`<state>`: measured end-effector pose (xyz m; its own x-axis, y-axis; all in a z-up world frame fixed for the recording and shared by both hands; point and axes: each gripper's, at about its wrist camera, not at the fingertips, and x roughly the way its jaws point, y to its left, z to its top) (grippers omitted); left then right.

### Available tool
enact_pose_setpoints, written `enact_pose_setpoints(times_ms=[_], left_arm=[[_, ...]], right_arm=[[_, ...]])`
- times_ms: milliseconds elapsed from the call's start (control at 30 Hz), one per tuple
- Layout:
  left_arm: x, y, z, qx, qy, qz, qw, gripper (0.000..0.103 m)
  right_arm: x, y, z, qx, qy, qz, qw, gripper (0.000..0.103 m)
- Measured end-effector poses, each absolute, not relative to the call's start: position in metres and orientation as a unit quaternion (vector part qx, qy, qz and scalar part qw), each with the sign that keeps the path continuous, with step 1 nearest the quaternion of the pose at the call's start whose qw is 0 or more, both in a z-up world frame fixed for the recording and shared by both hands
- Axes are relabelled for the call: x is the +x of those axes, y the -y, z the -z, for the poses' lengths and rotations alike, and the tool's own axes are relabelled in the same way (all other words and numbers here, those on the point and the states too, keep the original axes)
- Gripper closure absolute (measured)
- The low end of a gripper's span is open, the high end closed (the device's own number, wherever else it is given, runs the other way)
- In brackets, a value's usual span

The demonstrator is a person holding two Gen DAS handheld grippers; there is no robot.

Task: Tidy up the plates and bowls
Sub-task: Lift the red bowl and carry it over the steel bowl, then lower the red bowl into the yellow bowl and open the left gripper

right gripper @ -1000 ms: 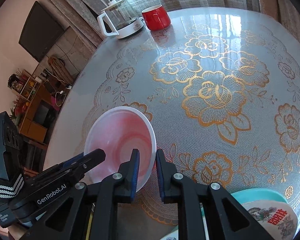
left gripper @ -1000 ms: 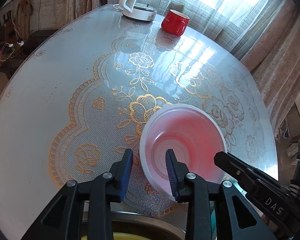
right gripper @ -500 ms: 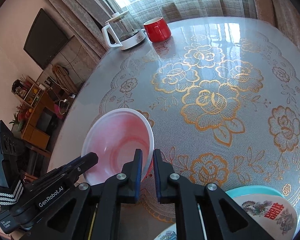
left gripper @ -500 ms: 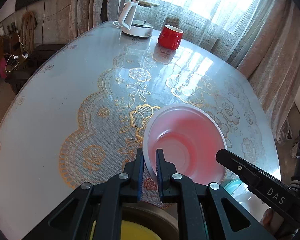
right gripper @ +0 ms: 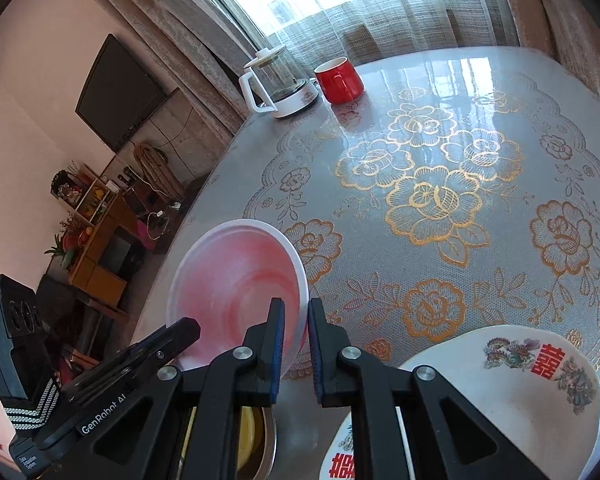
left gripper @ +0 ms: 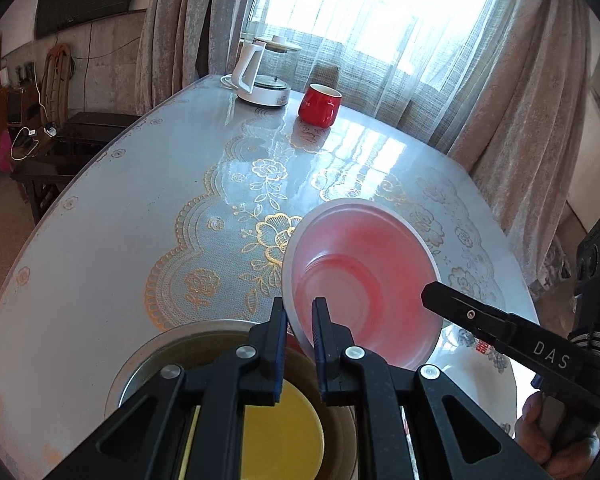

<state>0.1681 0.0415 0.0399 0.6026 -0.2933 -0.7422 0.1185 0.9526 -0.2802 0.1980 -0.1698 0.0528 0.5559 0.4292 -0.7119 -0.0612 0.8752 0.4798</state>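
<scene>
White capitals "DAS" are showing on the black arm of the right gripper [left gripper: 548, 354], reaching in from four o'clock in the left wrist view. White lettering "GenRobot.AI" — its last letters partly cut off by the finger in front — is running along the black arm of the left gripper [right gripper: 100, 420] at eight o'clock in the right wrist view. A red double-happiness character is sitting on the inside of the white dragon-patterned porcelain bowl [right gripper: 548, 360] at four o'clock, and a second red character is peeking out on the white dish [right gripper: 342, 464] at six o'clock.
</scene>
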Motion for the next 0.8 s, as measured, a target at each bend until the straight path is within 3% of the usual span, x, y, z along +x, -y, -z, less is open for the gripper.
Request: enact_pose_setpoints(times_ms=[300,800], left_arm=[[0.127,-0.064,-0.046,-0.117,-0.416,0.118,0.894,0.090],[0.079,-0.102,-0.024,-0.140,-0.436,0.089,0.885,0.090]], right_arm=[[0.165,0.152,-0.068,0.195,-0.425,-0.183,0.865,0.090],[0.139,0.109,-0.050,0.162,-0.450,-0.244,0.844,0.090]])
